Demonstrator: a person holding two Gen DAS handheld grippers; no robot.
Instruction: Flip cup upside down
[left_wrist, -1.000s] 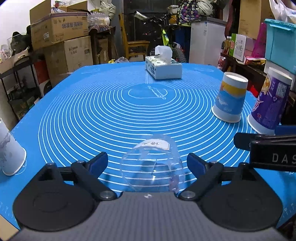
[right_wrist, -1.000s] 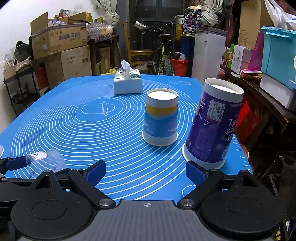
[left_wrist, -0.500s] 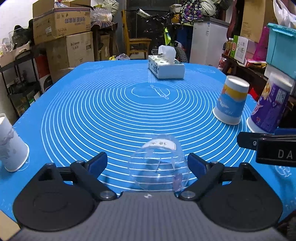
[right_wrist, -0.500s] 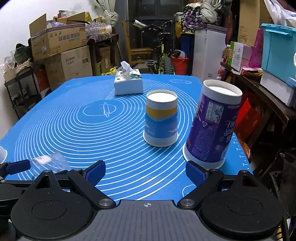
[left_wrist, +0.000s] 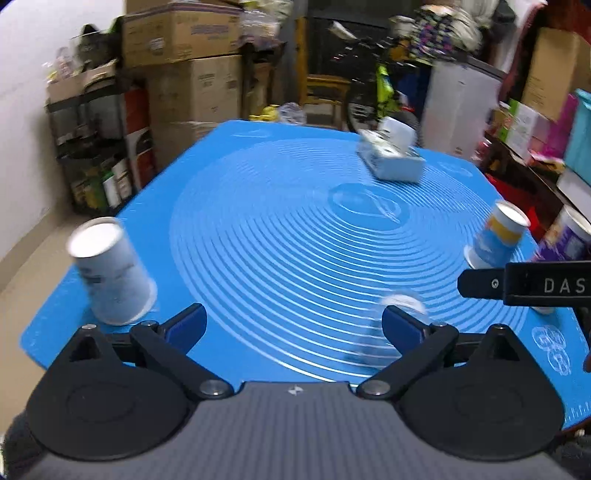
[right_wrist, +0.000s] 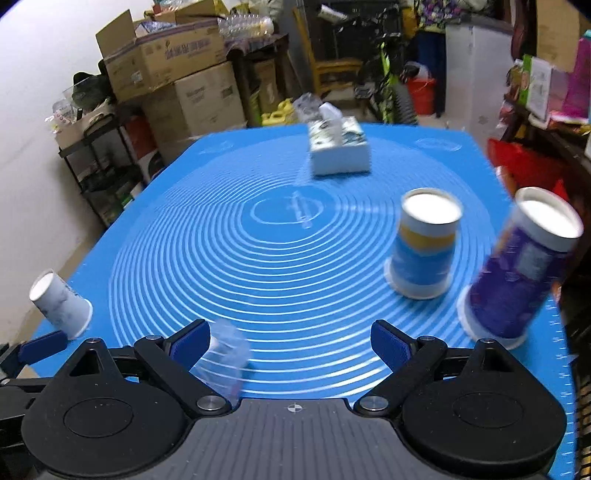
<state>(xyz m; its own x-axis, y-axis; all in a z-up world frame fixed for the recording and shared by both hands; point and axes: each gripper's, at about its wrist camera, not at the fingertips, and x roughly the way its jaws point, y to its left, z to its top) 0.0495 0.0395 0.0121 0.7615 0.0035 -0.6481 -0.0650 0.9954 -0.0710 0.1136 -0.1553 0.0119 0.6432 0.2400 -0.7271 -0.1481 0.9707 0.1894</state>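
A: We are looking at the clear plastic cup (left_wrist: 397, 325), and it is sitting on the blue mat (left_wrist: 295, 240) just beside the right finger of our left tool (left_wrist: 293, 326). Is it upside down already?

B: We are judging that it is, since a pale label seems to be showing at its top, but the blur is making it hard to be sure. In the right wrist view the clear plastic cup (right_wrist: 225, 356) is lying against the left finger of our right tool (right_wrist: 291, 343).

A: And both tools are standing spread wide, pinching nothing?

B: Yes, both are gaping, with only mat between their fingers. What we are worrying about is how close those fingers are passing. The cup looks thin and light, so any sideways brush from either tool could be knocking it over or skidding it toward the near edge of the surface.

A: The pictures are smearing, so we are clearly moving fast.

B: That is the cause we fear most. A quick swing is also risking the white paper cup (left_wrist: 112, 273) at the near left and the blue and yellow cup (right_wrist: 424, 245) and the purple cup (right_wrist: 517, 269) on the right; the right tool is hanging near those two.

A: The tissue box (right_wrist: 338, 149) at the far side is lying well apart from all this.
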